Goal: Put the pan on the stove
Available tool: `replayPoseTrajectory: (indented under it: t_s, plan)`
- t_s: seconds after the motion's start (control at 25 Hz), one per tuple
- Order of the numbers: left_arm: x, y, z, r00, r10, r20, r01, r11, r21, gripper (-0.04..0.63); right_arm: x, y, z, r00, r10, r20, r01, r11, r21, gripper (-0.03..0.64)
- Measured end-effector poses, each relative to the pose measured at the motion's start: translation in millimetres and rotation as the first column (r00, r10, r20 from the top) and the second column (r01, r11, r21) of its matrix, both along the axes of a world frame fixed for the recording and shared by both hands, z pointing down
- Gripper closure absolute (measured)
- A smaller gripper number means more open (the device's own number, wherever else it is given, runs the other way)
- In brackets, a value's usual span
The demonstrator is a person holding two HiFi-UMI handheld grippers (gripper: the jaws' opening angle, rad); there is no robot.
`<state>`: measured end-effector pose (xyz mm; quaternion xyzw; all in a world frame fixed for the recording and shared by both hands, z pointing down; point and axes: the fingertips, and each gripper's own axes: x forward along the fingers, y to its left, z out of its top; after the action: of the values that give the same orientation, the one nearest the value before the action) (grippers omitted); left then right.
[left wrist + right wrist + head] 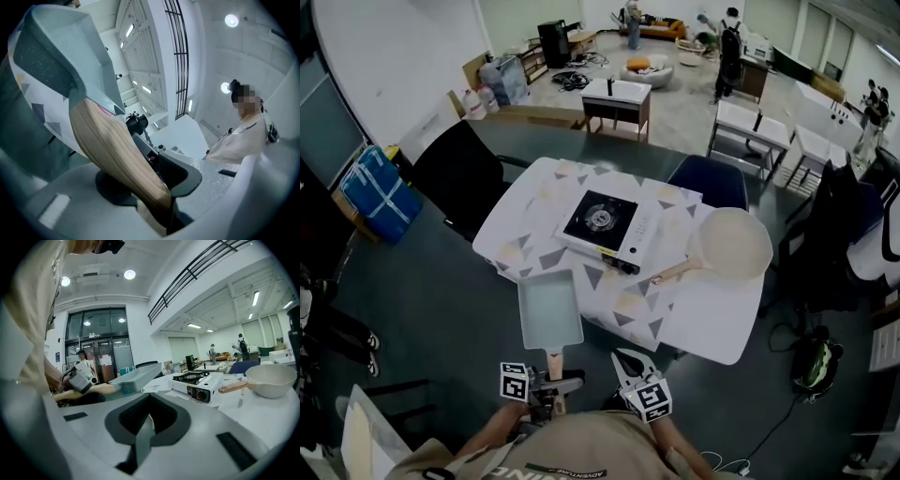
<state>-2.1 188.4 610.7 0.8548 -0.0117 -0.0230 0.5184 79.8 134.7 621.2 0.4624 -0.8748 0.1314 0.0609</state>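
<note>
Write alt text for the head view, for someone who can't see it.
The left gripper grips the wooden handle of a rectangular pan at the table's near edge. A portable stove sits mid-table, a round pan to its right; the right gripper holds nothing.

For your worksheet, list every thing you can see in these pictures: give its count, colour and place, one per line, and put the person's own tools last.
table: one, white with grey and yellow triangles, centre of the room
stove: one, white with a black top, middle of the table
round pan: one, cream with a wooden handle, right of the stove
rectangular pan: one, grey-blue with a wooden handle, at the table's near-left edge
black chair: one, left of the table
blue chair: one, behind the table
left tongs: one, closed on the rectangular pan's handle
right tongs: one, closed and empty, near the person
</note>
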Motion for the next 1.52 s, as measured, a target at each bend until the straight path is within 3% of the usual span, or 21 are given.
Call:
replayPoseTrajectory:
  t_s: [0.2, 0.52, 0.84, 1.04, 1.24, 1.52]
  plan:
    - [44.4, -48.1, 10.8, 0.999, -0.038, -0.011, 0.038, 0.999, -0.027, 0.459, 28.2, -48.0, 15.3, 0.997, -0.075, 0.021, 0.076, 0.997, -0.014, 0.617]
    - [49.1, -97.5, 20.2, 0.998, -0.051, 0.034, 0.051, 0.999, -0.015, 0.46, 33.6, -110.8, 32.9, 0.994, -0.107, 0.008, 0.107, 0.994, -0.033, 0.617]
    - [18.1, -168.1, 29.0, 0.999, -0.009, 0.031, 0.01, 1.0, -0.029, 0.459, 18.5, -180.1, 30.0, 0.998, -0.019, -0.052, 0.017, 0.999, -0.036, 0.617]
    - [-14.5, -225.9, 19.8, 0.998, 0.054, 0.024, -0.054, 0.999, -0.001, 0.457, 2.0, -240.7, 6.3, 0.994, 0.064, -0.091, -0.062, 0.998, 0.02, 0.617]
    - [-41.5, -278.4, 18.7, 0.992, 0.124, 0.015, -0.124, 0.992, 0.022, 0.457, -12.3, -295.3, -8.9, 0.978, 0.175, -0.111, -0.167, 0.983, 0.072, 0.617]
    - [-79.7, -331.7, 40.7, 0.973, 0.228, 0.016, -0.229, 0.973, 0.036, 0.456, -37.7, -336.1, 8.5, 0.949, 0.285, -0.136, -0.28, 0.958, 0.055, 0.617]
